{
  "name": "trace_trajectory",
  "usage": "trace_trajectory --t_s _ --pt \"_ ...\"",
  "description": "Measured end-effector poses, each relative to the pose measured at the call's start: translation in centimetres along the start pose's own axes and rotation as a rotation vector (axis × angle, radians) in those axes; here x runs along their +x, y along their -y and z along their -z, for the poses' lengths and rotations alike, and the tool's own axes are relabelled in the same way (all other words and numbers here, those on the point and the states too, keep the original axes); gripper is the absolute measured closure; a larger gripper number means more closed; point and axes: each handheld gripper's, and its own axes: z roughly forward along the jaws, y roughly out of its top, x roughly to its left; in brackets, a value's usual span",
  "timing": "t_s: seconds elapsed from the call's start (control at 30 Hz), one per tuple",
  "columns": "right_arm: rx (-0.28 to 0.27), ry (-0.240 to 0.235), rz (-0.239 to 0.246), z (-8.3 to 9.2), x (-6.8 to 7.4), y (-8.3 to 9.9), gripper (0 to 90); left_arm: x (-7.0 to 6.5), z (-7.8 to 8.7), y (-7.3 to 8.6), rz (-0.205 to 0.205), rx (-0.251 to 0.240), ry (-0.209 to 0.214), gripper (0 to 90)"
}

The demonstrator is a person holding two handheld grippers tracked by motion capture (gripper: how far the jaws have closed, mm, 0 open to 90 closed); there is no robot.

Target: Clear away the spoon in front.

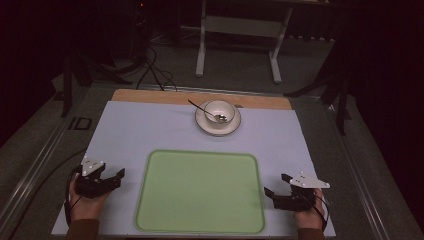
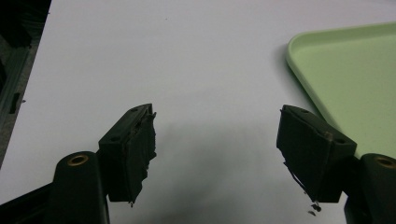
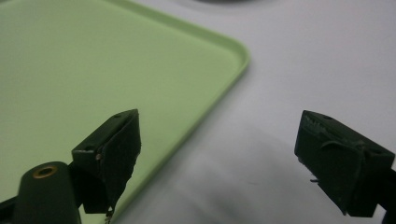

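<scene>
A light green tray (image 1: 200,191) lies empty on the white mat near the front edge. Behind it a white bowl (image 1: 220,111) sits on a white saucer (image 1: 202,121), and a metal spoon (image 1: 206,109) rests in the bowl with its handle pointing left. My left gripper (image 1: 119,177) rests left of the tray, open, with only bare mat between its jaws (image 2: 215,140); the tray's corner (image 2: 336,60) lies to its right. My right gripper (image 1: 277,185) rests at the tray's right edge, open and holding nothing (image 3: 219,154), one jaw over the tray rim (image 3: 196,121).
The white mat (image 1: 145,130) covers a wooden table top (image 1: 150,96). On the dark floor beyond stand a white table frame (image 1: 240,30) and black stand legs with cables (image 1: 150,70).
</scene>
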Motion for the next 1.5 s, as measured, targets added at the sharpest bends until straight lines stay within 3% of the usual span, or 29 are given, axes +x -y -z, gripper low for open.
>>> trace_trajectory --t_s 0.1,0.23,0.67,0.87,1.17,1.3,1.5 --pt "0.012 -0.015 0.012 -0.2 0.0 -0.1 14.3 -0.1 -0.1 0.0 -0.004 0.0 0.003 28.3" --pt "-0.011 -0.025 0.031 0.1 0.2 -0.2 14.3 -0.3 -0.1 0.0 -0.017 0.002 0.005 28.3" --pt "-0.058 0.014 0.012 0.3 0.1 -0.2 14.3 -1.0 0.6 -0.4 0.01 -0.043 0.039 29.0" --pt "-0.08 0.034 0.008 0.6 0.1 -0.3 14.3 -1.4 1.5 -1.4 0.01 -0.079 0.049 29.2" --pt "-0.073 0.038 0.025 0.6 0.1 -0.3 14.2 -2.5 1.8 -3.3 -0.026 -0.102 0.066 29.5" --pt "-0.075 0.039 0.042 0.7 0.3 -0.3 14.2 -3.1 1.8 -4.3 -0.047 -0.124 0.085 29.2" --pt "-0.067 0.048 0.062 0.6 0.4 -0.4 14.0 -3.8 1.1 -5.6 -0.042 -0.14 0.095 29.2"
